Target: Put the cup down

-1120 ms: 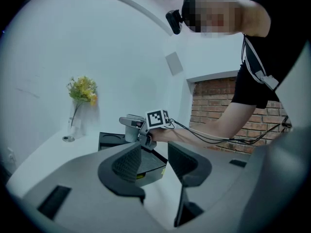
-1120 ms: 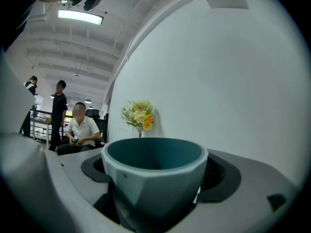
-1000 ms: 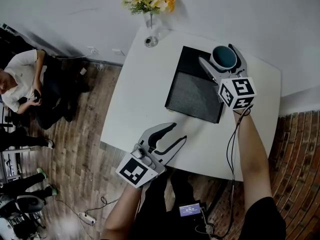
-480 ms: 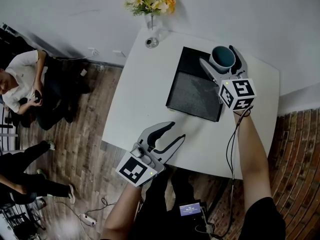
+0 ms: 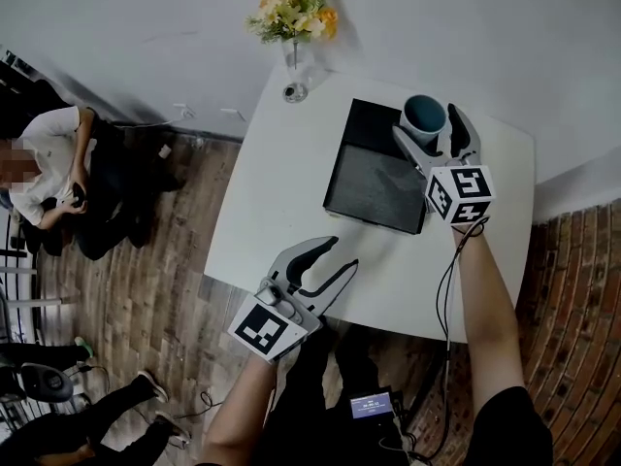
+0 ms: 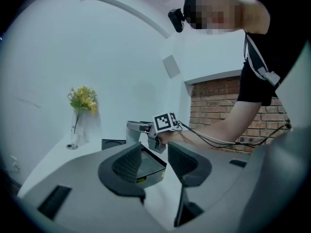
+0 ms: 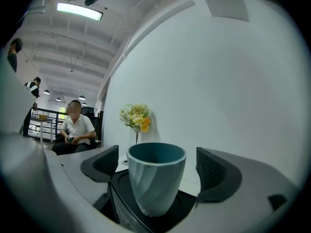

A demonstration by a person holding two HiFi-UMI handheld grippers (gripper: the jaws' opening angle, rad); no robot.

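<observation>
A teal cup (image 5: 424,116) stands upright in the round recess at the far corner of a black flat device (image 5: 374,178) on the white table (image 5: 281,192). My right gripper (image 5: 426,122) is open. Its jaws stand on either side of the cup (image 7: 156,176) with a clear gap on each side. In the right gripper view the gripper (image 7: 158,165) does not touch the cup. My left gripper (image 5: 344,253) hangs open over the table's near edge with nothing between its jaws; the left gripper view (image 6: 155,161) shows the same.
A glass vase of yellow flowers (image 5: 294,27) stands at the table's far left corner. A person (image 5: 58,178) sits on the left beyond the table, over a brick-pattern floor. A white wall runs behind the table.
My right gripper has drawn back a little from the cup, which stays on the black device. The left gripper has barely moved. Someone's legs have shifted at the lower left.
</observation>
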